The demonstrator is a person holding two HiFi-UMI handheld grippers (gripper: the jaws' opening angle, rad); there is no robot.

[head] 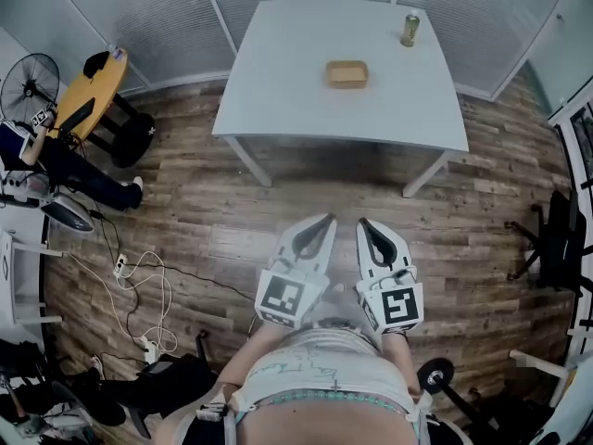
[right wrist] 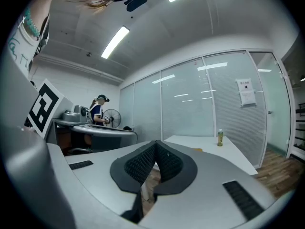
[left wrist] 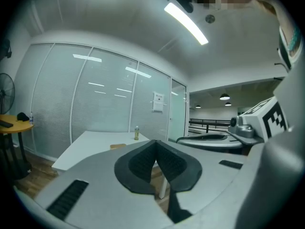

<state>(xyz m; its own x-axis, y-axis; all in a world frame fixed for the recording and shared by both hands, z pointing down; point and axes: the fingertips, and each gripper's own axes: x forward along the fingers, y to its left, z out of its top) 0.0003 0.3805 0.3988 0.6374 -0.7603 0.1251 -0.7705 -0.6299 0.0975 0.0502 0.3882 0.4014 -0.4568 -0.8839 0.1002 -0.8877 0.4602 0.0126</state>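
Down near the person's waist, the left tool [head: 323,221] and the right tool [head: 367,224] hang side by side over the brown wood-plank floor [head: 232,221]. They sit just apart from each other, both pointing toward the desk. The left gripper view shows the left tool [left wrist: 155,142] with its dark ribbed pads [left wrist: 140,163] pressed together at the tips, nothing between them. Same deal in the right gripper view: the right tool [right wrist: 156,143] is pinched closed too, pads [right wrist: 138,165] meeting at the tip, nothing caught in there. So neither one is carrying or touching anything.

Ahead of them, well apart, stands a white rectangular desk [head: 306,82]. A shallow tan cardboard tray [head: 346,73] lies roughly mid-desk. A small yellow-green drink bottle [head: 410,30] stands upright toward the far right corner, well clear of the tray. Both gripper views catch that bottle standing on the desktop, with the frosted glass wall panels [left wrist: 102,104] behind it.

Further out, a tangle of white cables [head: 139,281] sprawls on the floor off to the left. A black pedestal fan [head: 28,86] sits at the far left edge, and a black office chair [head: 556,239] is over by the right edge.
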